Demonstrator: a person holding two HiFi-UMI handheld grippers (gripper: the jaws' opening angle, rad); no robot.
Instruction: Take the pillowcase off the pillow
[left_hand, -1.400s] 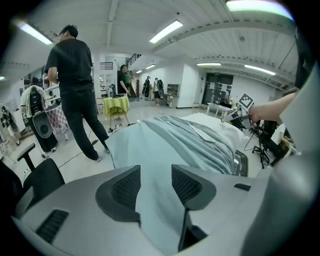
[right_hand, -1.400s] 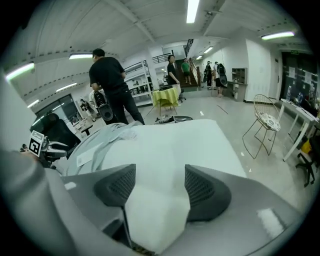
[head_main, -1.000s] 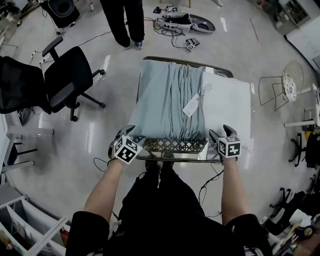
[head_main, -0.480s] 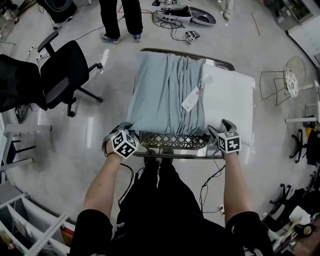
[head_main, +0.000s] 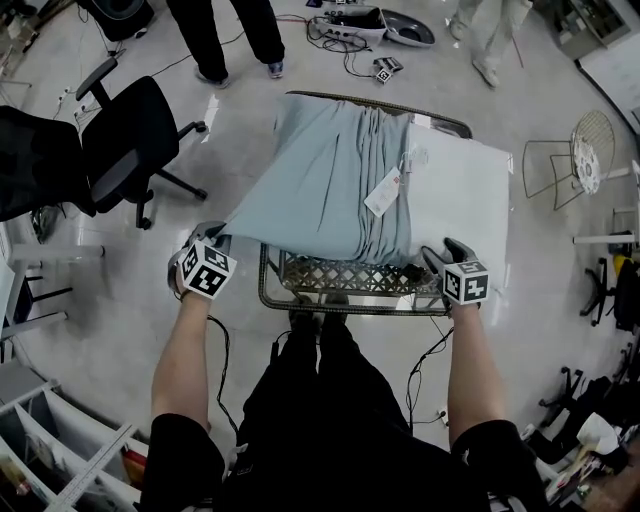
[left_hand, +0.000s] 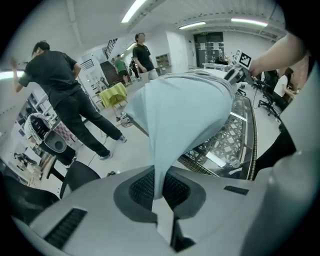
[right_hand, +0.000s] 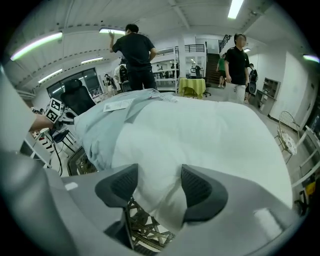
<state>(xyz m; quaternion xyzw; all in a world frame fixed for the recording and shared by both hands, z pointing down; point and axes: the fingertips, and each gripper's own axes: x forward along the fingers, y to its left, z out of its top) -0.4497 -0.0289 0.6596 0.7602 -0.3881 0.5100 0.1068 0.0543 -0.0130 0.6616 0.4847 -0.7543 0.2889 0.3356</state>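
Pale blue-grey fabric pillowcase (head_main: 320, 190) is noted on the left part of the white rectangular pillow (head_main: 462, 200). Both lie on the glass-and-metal-lattice tabletop (head_main: 340, 273).

- Long axis: the pillow is laid across the person, left to right in the head view. Its bare white end points to the person's right.
- Pillowcase: it is gathered into folds at its right edge. The folds run from near to far, across the long axis. A white paper tag (head_main: 383, 192) lies on the gathered edge.
- The near left corner of the pillowcase is drawn out to a point beyond the tabletop's left edge, so the left side is stretched into a slanted sheet.

Left tool (head_main: 210, 240): held off the near left corner of the tabletop. In the left gripper view its jaws (left_hand: 161, 187) are seen closed on a thin strip of the pillowcase, which rises taut from them toward the pillow.

Right tool (head_main: 445, 255): held at the near right corner of the pillow. In the right gripper view (right_hand: 159, 185) its jaws are seen at about half width and have just been closing. The white corner of the pillow bulges between the two pads and is pressed by both. The lattice (right_hand: 142, 227) is visible below.

A black office chair (head_main: 130, 140) is noted on the floor at the left.
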